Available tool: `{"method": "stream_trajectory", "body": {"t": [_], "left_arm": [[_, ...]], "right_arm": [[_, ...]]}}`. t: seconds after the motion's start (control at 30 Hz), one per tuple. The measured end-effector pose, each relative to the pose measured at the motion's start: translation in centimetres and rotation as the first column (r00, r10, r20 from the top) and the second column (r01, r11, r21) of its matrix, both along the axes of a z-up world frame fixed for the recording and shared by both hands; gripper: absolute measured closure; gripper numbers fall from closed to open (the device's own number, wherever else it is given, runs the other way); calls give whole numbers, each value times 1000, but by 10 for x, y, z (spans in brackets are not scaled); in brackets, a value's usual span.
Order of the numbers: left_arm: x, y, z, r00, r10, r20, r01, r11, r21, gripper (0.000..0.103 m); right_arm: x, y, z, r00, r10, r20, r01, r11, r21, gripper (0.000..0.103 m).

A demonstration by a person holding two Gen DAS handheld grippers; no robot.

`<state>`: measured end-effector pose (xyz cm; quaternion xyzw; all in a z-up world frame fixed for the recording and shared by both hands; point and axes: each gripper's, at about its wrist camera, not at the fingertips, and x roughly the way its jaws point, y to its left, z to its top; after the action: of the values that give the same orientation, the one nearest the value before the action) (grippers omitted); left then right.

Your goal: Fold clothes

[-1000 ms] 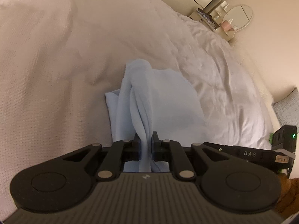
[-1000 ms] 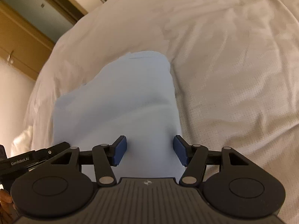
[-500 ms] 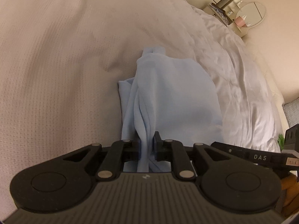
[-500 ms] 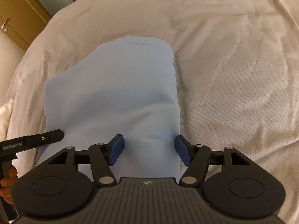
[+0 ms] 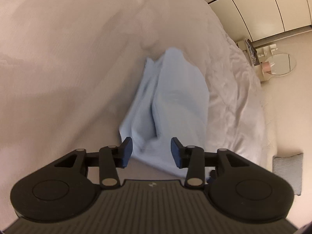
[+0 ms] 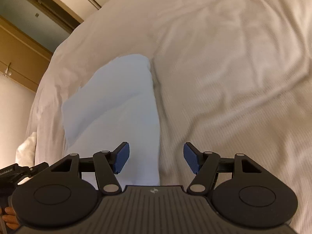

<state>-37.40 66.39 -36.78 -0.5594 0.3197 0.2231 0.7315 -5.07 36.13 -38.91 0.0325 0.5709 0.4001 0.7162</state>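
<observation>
A light blue garment lies folded lengthwise on the white bed, with a crease running down its middle. My left gripper hovers over the garment's near end. Its jaws are opening, and the blue pads stand apart from the cloth without pressing it. In the right wrist view the garment stretches away from me. My right gripper is above its near right edge, with the jaws closing a little but still wide. Nothing is gripped between the right fingers.
White bedspread fills most of both views. Past the bed's edge are a dresser with a round mirror, a grey cushion on the floor and wardrobe doors. A wooden cabinet and the other gripper are at left.
The left gripper has let go of the bunched cloth, opened and drawn back with a roll. The garment now rests on the bed. The right gripper shifted right over the garment's edge.
</observation>
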Motion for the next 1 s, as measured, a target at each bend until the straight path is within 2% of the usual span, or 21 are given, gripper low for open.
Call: {"method": "stream_trajectory", "body": {"t": [0.07,0.17,0.23,0.3,0.37,0.4,0.43,0.47,0.53,0.63,0.73,0.8,0.83,0.9,0.93,1.0], "left_arm": [[7,-11,2,999,-32,11,32,999,11,66],[26,-17,-2,997,-74,-1,74,997,16,66],[31,-16,-11,998,-56,2,56,998,-29,64],[29,-14,-21,1000,-7,9,8,996,-89,58],[26,-13,-31,1000,31,0,-31,992,-124,59],[25,-12,-35,999,40,-5,-40,991,-129,65],[25,-12,-38,999,42,-7,-43,991,-125,82],[26,-11,-38,999,41,-8,-41,992,-115,90],[30,-11,-36,1000,29,-6,-29,996,-85,94],[33,-12,-25,1000,-9,-1,9,1000,-18,98],[34,-16,-13,999,-37,-2,37,997,75,100],[37,-22,-10,998,-63,-15,64,987,144,100],[38,-25,-10,997,-78,-24,81,981,179,100],[41,-31,-22,992,-103,-75,117,971,210,99],[41,-33,-33,990,-104,-95,121,972,200,98],[37,-31,-46,992,-79,-97,95,982,165,98]], "right_arm": [[-9,-10,2,1000,2,4,-2,1000,9,53],[-24,-6,5,999,26,32,-27,999,34,60],[-30,-1,7,996,58,61,-59,998,27,60],[-33,1,9,995,73,75,-75,997,27,60],[-35,-3,12,994,66,84,-70,997,40,60],[-36,-5,12,994,70,86,-74,996,40,60],[-37,-7,11,992,86,93,-89,996,28,60],[-42,-7,9,985,119,122,-120,993,0,60],[-52,-6,5,963,195,185,-186,980,-65,60],[-71,8,-2,909,291,300,-263,956,-131,61],[-79,20,-4,878,292,379,-262,956,-130,66],[-84,25,-4,853,288,435,-255,958,-133,82],[-88,26,-5,832,298,468,-258,955,-149,84],[-102,31,-11,735,392,553,-292,920,-263,91],[-112,33,-19,659,464,592,-317,885,-340,91],[-122,37,-31,590,532,608,-336,846,-414,92]]}}
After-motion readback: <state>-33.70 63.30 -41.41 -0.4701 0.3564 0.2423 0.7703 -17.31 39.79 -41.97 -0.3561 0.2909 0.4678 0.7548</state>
